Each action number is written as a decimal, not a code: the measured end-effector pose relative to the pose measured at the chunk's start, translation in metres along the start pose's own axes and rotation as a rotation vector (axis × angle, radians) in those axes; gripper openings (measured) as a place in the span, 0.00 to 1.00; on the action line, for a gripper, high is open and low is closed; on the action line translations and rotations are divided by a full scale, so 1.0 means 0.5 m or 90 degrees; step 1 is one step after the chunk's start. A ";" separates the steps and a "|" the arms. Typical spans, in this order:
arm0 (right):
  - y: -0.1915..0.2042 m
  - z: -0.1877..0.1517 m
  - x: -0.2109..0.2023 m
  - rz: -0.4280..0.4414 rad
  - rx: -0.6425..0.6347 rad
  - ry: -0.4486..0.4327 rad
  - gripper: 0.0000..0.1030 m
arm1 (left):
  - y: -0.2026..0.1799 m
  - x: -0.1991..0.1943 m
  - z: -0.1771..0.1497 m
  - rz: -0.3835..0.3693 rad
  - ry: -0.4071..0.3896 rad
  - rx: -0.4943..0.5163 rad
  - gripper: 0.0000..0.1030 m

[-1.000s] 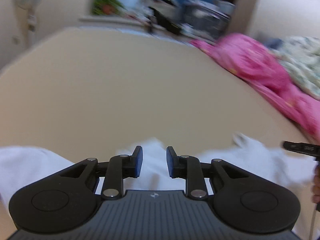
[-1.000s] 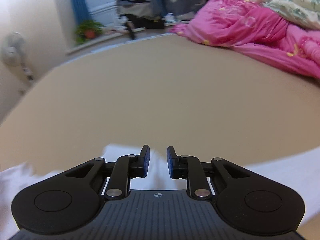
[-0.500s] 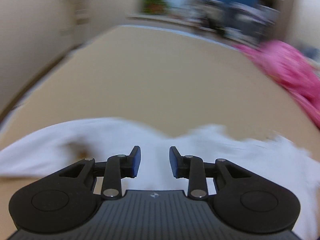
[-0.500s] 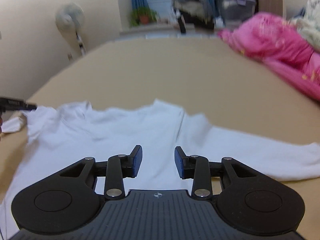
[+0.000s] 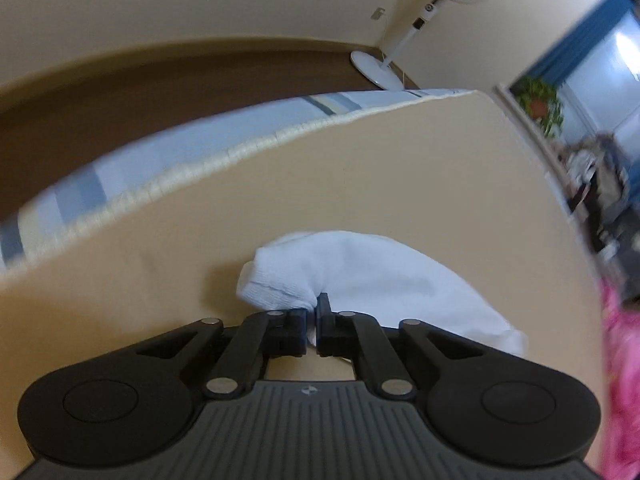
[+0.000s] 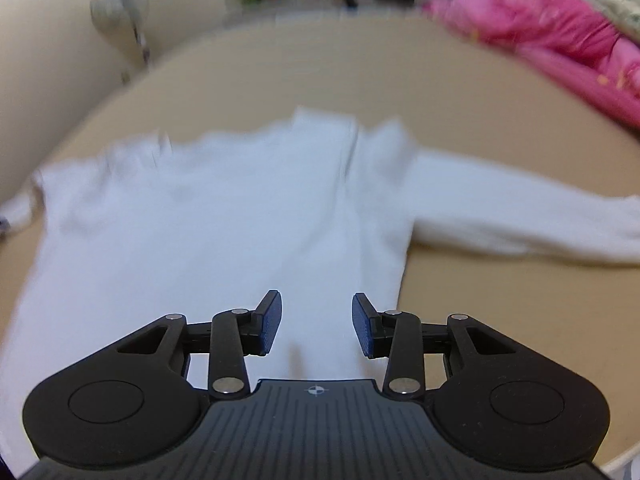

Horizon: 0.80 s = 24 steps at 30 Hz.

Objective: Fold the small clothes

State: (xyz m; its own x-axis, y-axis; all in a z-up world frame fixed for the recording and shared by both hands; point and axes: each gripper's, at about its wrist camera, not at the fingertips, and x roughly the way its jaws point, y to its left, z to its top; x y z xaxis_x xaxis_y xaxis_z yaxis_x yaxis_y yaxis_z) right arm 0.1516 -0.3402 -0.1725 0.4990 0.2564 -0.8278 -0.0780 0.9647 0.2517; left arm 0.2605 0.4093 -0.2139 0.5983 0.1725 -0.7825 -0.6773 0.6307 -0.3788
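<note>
A white long-sleeved shirt (image 6: 200,220) lies spread flat on the tan surface (image 6: 500,300), collar at the far side. In the left wrist view my left gripper (image 5: 313,304) is shut on the cuff of the shirt's left sleeve (image 5: 360,264), and the cloth bunches just past the fingertips. My right gripper (image 6: 317,320) hovers over the lower right part of the shirt's body. Its jaws are opening and nothing is pinched between them; the cloth lies below. The other sleeve (image 6: 520,220) stretches out to the right.
A pink blanket (image 6: 540,28) is heaped at the far right of the surface. The left wrist view shows the surface's edge (image 5: 240,152), a striped mattress side below it, and a white standing fan (image 5: 424,20) on the floor. A potted plant (image 5: 540,100) sits by the window.
My left gripper swung left to the sleeve end, rolled, and shut on the cuff. My right gripper widened its jaws and now has more of the shirt's body in view.
</note>
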 end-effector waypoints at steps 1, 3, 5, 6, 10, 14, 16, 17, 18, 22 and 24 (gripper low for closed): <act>0.005 -0.003 0.013 -0.009 -0.015 0.015 0.40 | -0.006 -0.015 0.019 0.036 -0.032 0.015 0.04; 0.017 -0.012 0.035 -0.025 -0.049 0.038 0.40 | -0.002 -0.066 0.051 0.148 -0.139 0.040 0.04; 0.021 -0.022 0.046 -0.045 -0.067 0.055 0.40 | 0.035 -0.103 0.078 0.206 -0.200 0.032 0.04; 0.019 -0.024 0.049 -0.051 -0.066 0.060 0.40 | 0.069 -0.109 0.090 0.210 -0.194 0.010 0.04; 0.017 -0.027 0.050 -0.050 -0.050 0.059 0.40 | 0.172 -0.089 0.110 0.169 -0.122 -0.088 0.04; 0.025 -0.028 0.049 -0.059 -0.061 0.058 0.40 | 0.195 -0.069 0.114 0.122 -0.092 -0.108 0.04; 0.025 -0.027 0.048 -0.061 -0.062 0.056 0.40 | 0.187 -0.070 0.117 0.118 -0.100 -0.102 0.03; 0.025 -0.027 0.048 -0.061 -0.060 0.056 0.40 | 0.184 -0.094 0.115 0.111 -0.112 -0.094 0.03; 0.024 -0.026 0.048 -0.060 -0.059 0.058 0.40 | 0.164 -0.106 0.115 0.100 -0.128 -0.076 0.03; 0.028 -0.024 0.038 -0.063 -0.059 0.042 0.35 | 0.027 -0.178 0.082 0.063 -0.197 0.030 0.03; 0.027 -0.020 0.025 -0.058 -0.055 0.015 0.13 | -0.073 -0.223 0.041 0.005 -0.228 0.101 0.03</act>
State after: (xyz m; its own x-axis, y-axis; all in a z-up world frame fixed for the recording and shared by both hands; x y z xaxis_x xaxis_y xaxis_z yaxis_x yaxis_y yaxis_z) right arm 0.1483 -0.3231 -0.1843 0.4868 0.1674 -0.8573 -0.1072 0.9855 0.1315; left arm 0.2272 0.3823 -0.1026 0.7239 0.4132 -0.5525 -0.6248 0.7323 -0.2710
